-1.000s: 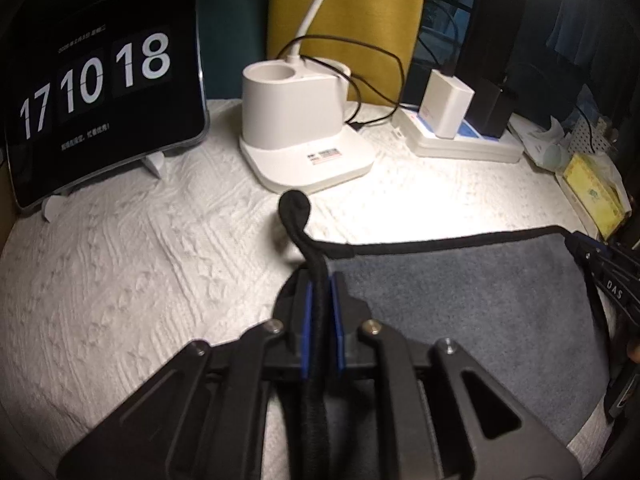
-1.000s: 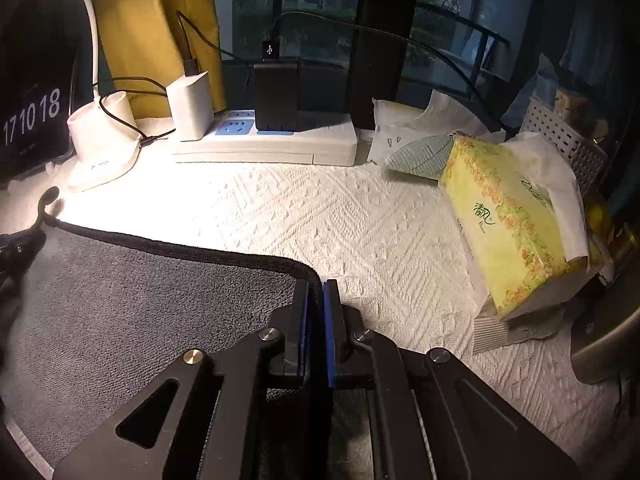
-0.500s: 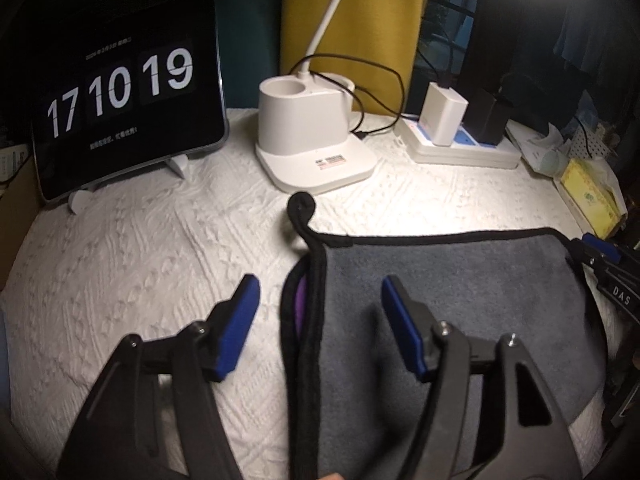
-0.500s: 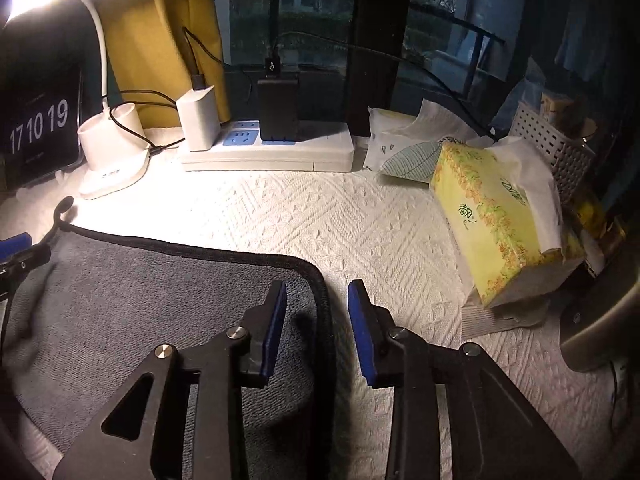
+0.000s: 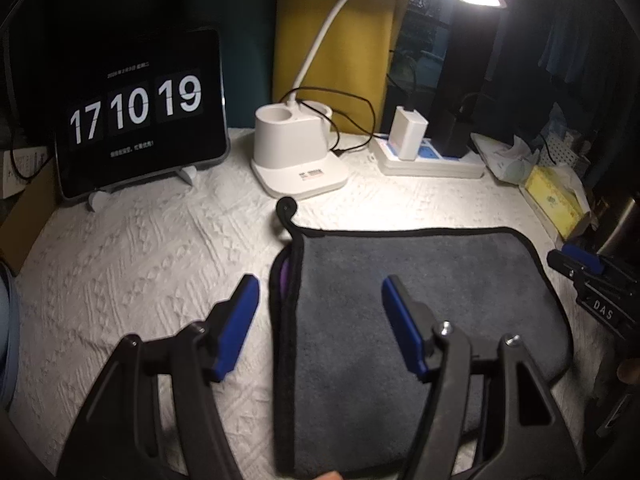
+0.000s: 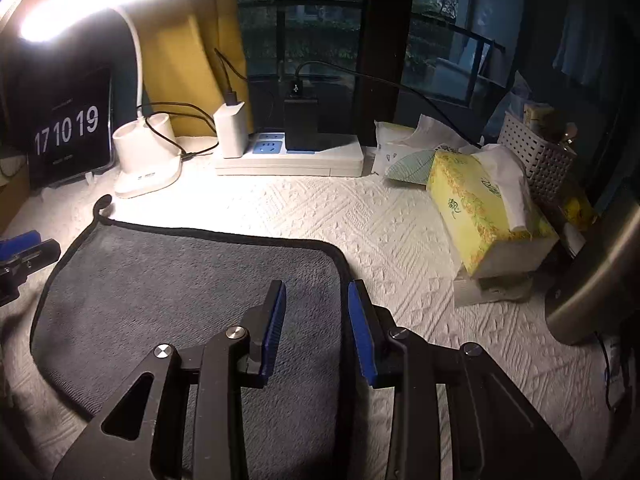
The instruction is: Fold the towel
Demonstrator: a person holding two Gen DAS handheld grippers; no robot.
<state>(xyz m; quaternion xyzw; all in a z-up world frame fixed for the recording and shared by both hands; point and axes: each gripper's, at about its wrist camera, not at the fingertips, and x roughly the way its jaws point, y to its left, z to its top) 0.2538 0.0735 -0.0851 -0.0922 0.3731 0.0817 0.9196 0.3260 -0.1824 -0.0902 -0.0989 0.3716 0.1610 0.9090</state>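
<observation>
Hovering over the towel (image 5: 420,312) with both claws empty, I judge one fold is already laid: the gray cloth lies doubled and flat on the white textured surface (image 5: 140,260), with a second black-trimmed edge and a sliver of purple showing under its left side. My left claw (image 5: 320,300) is spread wide, its blue pads straddling that stacked left edge without touching it. My right claw (image 6: 316,312) is parted more narrowly, its pads either side of the towel's right border near the far corner. The hanging loop (image 5: 286,210) curls off the far left corner, just short of the lamp base (image 5: 298,160).

The next fold, as I see it, calls for lowering one claw onto a side edge, pinching both layers together so they do not slide apart, then carrying that edge across to meet the opposite one.
</observation>
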